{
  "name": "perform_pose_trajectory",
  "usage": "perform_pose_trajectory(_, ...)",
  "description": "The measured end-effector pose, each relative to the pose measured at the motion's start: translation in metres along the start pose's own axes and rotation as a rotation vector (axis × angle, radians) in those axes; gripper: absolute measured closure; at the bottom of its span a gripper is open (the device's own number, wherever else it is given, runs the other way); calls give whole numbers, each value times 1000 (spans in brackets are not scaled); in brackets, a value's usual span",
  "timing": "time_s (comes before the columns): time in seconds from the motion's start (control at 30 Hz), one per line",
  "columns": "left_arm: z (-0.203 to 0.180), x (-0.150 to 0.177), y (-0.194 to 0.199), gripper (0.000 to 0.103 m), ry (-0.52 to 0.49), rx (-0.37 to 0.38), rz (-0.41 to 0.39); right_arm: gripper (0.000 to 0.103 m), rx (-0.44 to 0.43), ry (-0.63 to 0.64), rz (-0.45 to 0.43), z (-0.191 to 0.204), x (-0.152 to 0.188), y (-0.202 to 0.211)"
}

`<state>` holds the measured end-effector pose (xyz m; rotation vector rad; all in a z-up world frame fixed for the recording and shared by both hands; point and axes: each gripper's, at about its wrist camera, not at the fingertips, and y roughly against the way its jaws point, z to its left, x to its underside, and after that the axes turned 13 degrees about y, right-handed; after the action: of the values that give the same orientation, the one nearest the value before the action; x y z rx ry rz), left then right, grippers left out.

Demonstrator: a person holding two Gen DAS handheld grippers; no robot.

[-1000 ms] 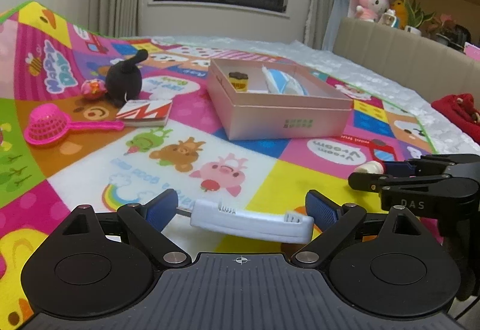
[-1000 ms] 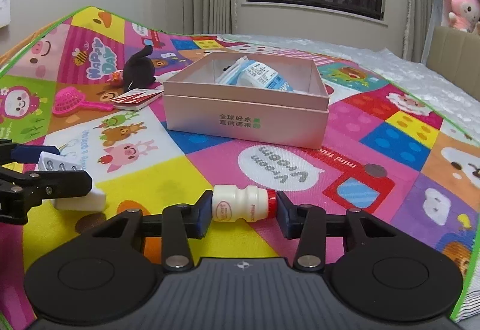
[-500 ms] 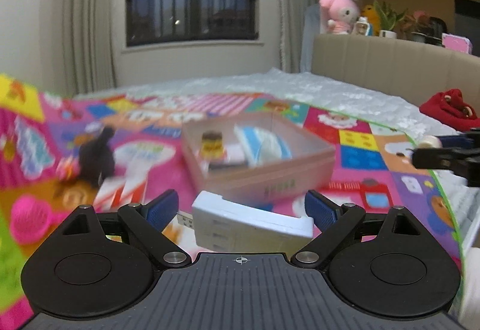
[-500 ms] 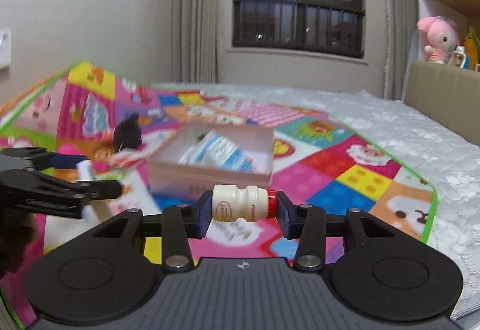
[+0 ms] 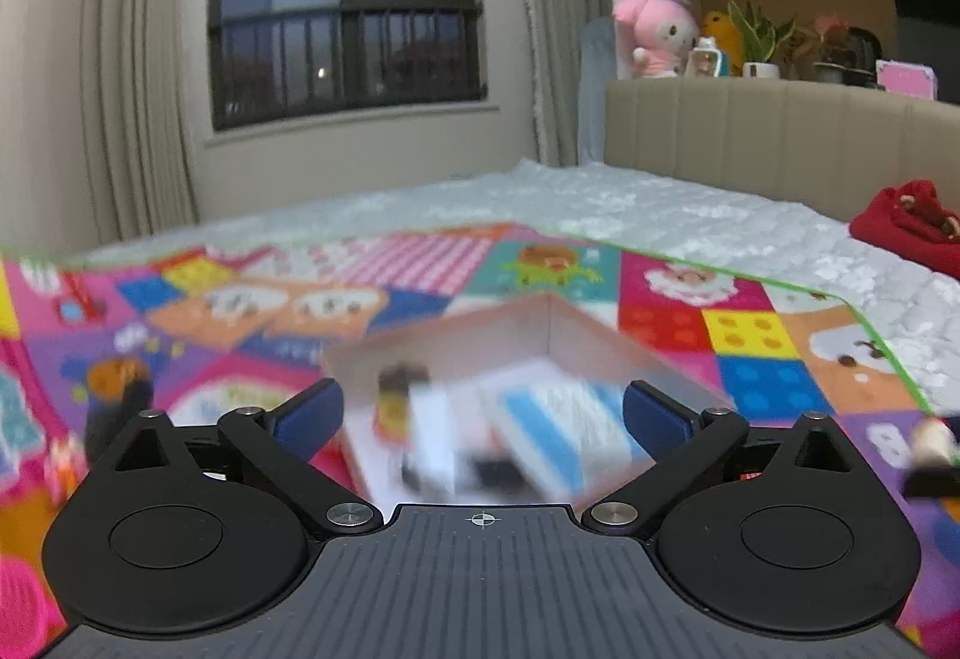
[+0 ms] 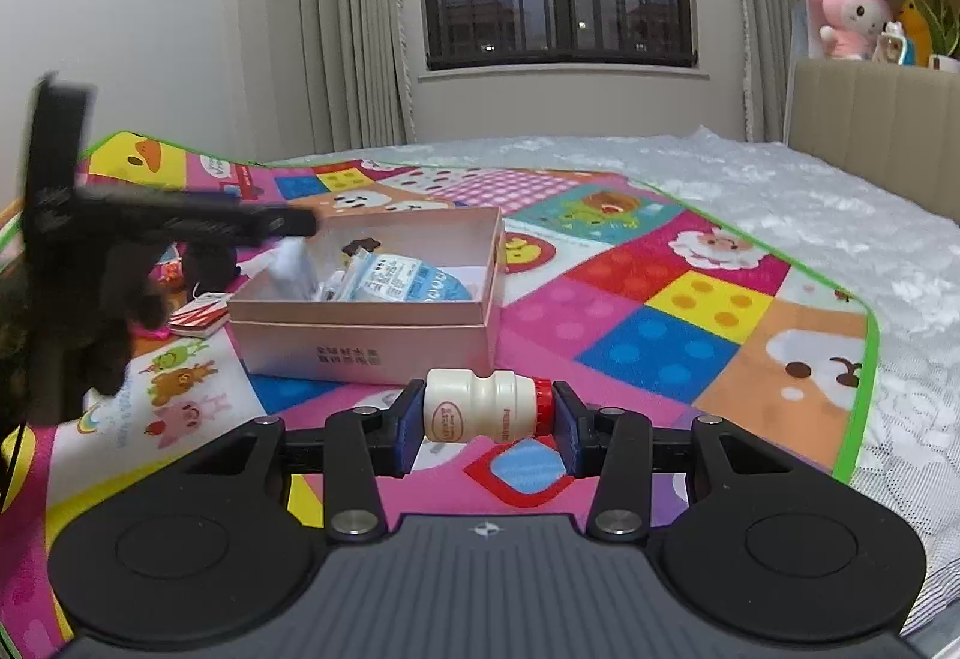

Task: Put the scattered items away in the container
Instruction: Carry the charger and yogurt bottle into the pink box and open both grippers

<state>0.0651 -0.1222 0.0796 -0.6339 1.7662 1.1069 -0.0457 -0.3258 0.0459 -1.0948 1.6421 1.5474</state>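
Gone from between the fingers of the left gripper (image 5: 480, 413) is the white block it carried a moment ago; its jaws now stand wide apart with nothing between them above the pink box (image 6: 366, 323), whose contents are smeared by motion blur in the left wrist view. To the right, the right gripper (image 6: 485, 422) is clamped end to end on the small white bottle (image 6: 480, 414) with a red cap, held in the air just short of the box; its label is too small to read, and the print on the box's front wall reads upside down.
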Motion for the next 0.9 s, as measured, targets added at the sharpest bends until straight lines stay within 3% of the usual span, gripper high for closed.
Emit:
perform_pose_trajectory(0.27,39,49,37,0,159,-72,105,60,-66,4,49,16,-18,-29)
perform_pose_trajectory(0.37,54,57,48,0,232,-56,99,60,-92,29,54,34,-33,-41)
perform_pose_trajectory(0.57,74,62,58,0,282,-85,70,60,-135,35,41,52,-84,-72)
perform_pose_trajectory(0.67,88,66,63,0,348,-75,57,60,-116,4,38,52,-116,-103)
perform_pose_trajectory(0.73,96,68,67,0,382,-69,57,42,-102,-36,20,48,-132,-118)
perform_pose_trajectory(0.87,110,70,76,0,437,-36,41,42,-45,9,58,58,-148,-145)
perform_pose_trajectory(0.9,114,70,78,0,450,-31,36,47,-20,36,91,64,-147,-152)
